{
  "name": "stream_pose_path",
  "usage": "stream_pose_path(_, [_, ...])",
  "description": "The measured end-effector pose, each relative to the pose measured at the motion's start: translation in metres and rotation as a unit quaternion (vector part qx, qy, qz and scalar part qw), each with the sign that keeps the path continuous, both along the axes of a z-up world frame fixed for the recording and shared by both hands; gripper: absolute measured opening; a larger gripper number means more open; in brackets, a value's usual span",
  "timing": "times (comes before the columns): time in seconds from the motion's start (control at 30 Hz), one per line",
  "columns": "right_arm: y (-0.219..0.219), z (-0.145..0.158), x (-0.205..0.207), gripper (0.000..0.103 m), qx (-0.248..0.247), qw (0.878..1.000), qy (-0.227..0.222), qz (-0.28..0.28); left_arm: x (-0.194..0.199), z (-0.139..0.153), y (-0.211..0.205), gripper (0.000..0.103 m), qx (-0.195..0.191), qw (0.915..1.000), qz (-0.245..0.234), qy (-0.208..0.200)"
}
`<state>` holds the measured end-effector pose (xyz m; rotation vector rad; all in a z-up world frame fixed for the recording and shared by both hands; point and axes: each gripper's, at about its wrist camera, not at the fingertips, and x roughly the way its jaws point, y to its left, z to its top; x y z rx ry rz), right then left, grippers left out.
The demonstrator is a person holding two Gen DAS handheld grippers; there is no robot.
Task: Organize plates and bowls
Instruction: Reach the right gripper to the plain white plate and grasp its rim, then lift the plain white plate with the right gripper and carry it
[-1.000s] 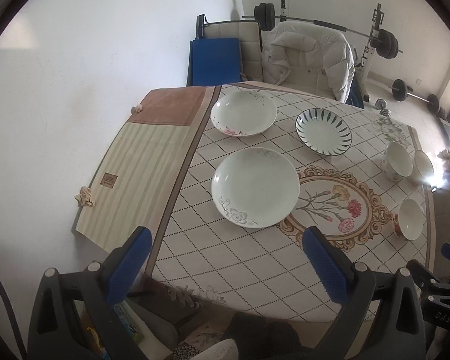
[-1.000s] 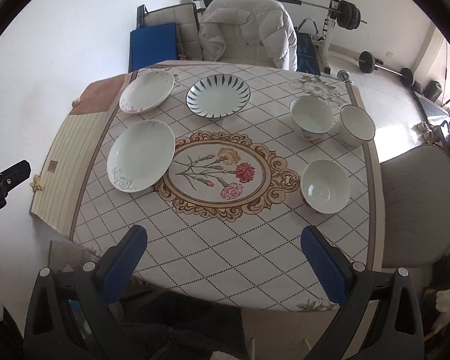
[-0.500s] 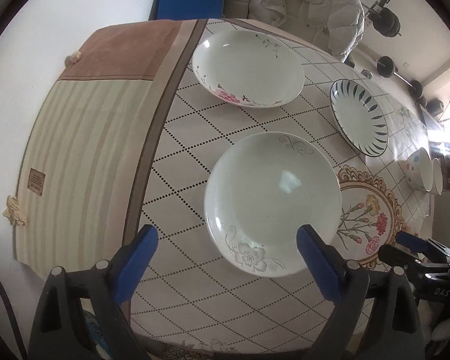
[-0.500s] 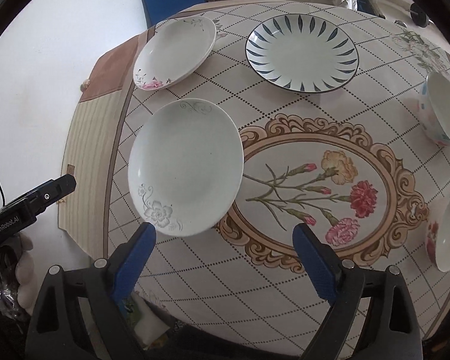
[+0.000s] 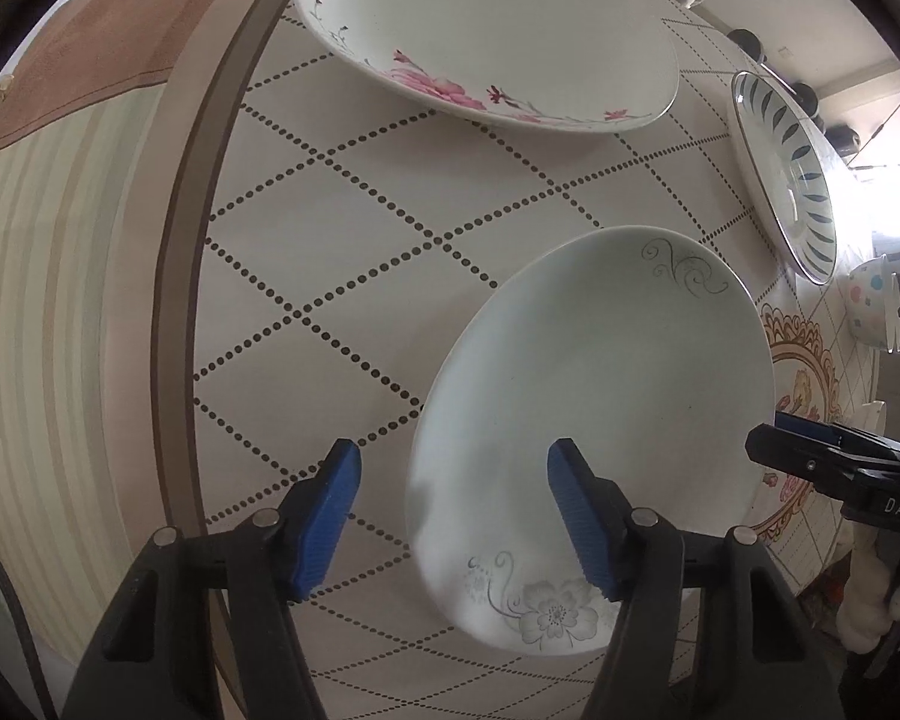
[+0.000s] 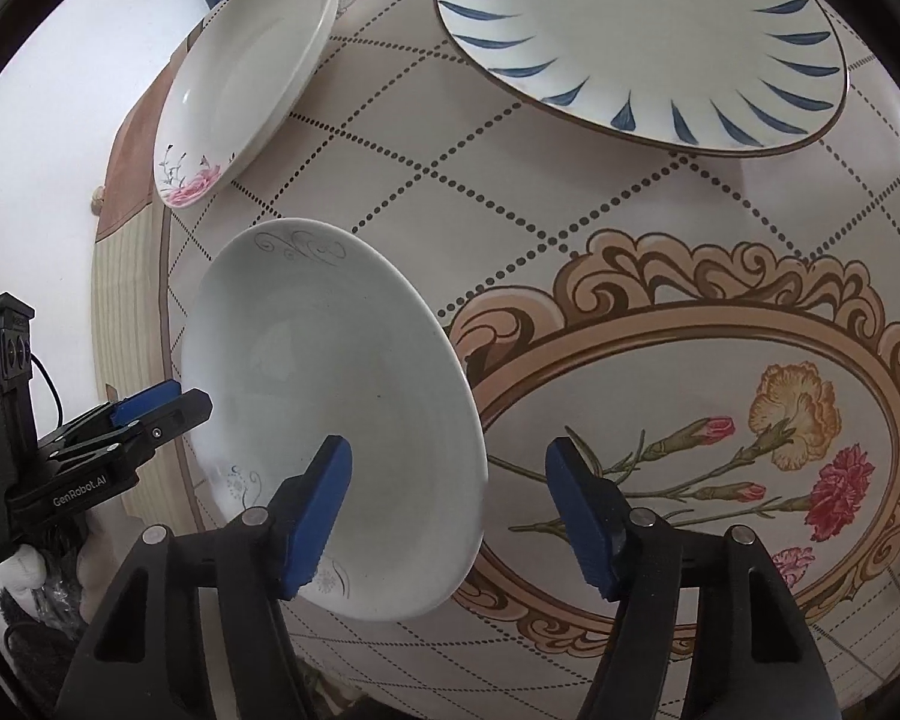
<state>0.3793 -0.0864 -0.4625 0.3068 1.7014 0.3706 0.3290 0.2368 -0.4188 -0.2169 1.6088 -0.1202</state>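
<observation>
A white plate with grey flower print (image 5: 594,396) lies on the table; it also shows in the right wrist view (image 6: 330,408). My left gripper (image 5: 456,516) is open, its jaws straddling the plate's left rim. My right gripper (image 6: 450,510) is open, straddling the plate's right rim. Neither pad touches it. A white plate with pink flowers (image 5: 492,30) lies beyond, also in the right wrist view (image 6: 246,78). A blue-leaf plate (image 6: 642,42) lies further right and shows in the left wrist view (image 5: 786,174).
The table wears a diamond-dotted cloth (image 5: 360,228) with a floral medallion (image 6: 720,420). A spotted bowl (image 5: 870,306) stands at the right. A striped beige cloth (image 5: 48,300) hangs off the table's left edge.
Both grippers have dropped close to the table and closed in on the grey-flower plate from either side. Both jaw gaps have narrowed somewhat.
</observation>
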Motion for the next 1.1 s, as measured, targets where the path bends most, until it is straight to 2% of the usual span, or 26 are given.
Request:
stream_pose_path(0.07, [0.003, -0.006, -0.002, 0.060, 0.006, 1.000, 0.007, 0.005, -0.001, -0.005, 0.001, 0.052, -0.001, 1.0000, -0.001, 0.008])
stream_pose_path(0.13, [0.006, -0.012, -0.003, 0.052, 0.013, 1.000, 0.017, 0.007, -0.002, -0.008, 0.000, 0.040, -0.006, 0.9999, -0.002, 0.012])
stream_pose_path(0.2, [0.008, -0.017, -0.004, 0.039, 0.018, 1.000, 0.024, 0.004, -0.002, -0.010, 0.000, 0.035, -0.004, 0.9999, 0.003, 0.013])
stream_pose_path(0.23, [0.008, -0.020, -0.005, 0.037, 0.023, 0.999, 0.026, 0.001, -0.002, -0.010, 0.001, 0.032, 0.000, 0.9999, 0.005, 0.010])
stream_pose_path(0.3, [0.008, -0.023, -0.005, 0.025, 0.017, 1.000, 0.022, -0.005, -0.002, -0.011, 0.005, 0.028, 0.003, 0.9999, 0.013, 0.008])
stream_pose_path(0.37, [0.004, -0.025, -0.006, 0.019, 0.012, 1.000, 0.018, -0.012, -0.002, -0.010, 0.009, 0.023, 0.005, 0.9998, 0.020, 0.006])
stream_pose_path(0.57, [-0.003, -0.025, -0.008, 0.018, 0.021, 1.000, 0.012, -0.018, -0.008, -0.004, 0.005, 0.022, 0.024, 0.9996, 0.014, -0.006])
stream_pose_path(0.77, [-0.031, -0.012, -0.006, 0.016, 0.019, 0.999, 0.003, -0.026, -0.010, 0.012, -0.015, 0.021, 0.019, 0.9996, 0.004, -0.021])
stream_pose_path(0.93, [-0.063, 0.007, -0.013, 0.016, 0.013, 0.999, -0.017, -0.032, -0.011, 0.025, -0.059, 0.021, 0.014, 0.9990, -0.016, -0.040])
stream_pose_path(1.1, [-0.109, 0.023, -0.025, 0.016, -0.002, 0.998, -0.033, -0.049, -0.011, 0.028, -0.101, 0.021, -0.001, 0.9979, -0.049, -0.042])
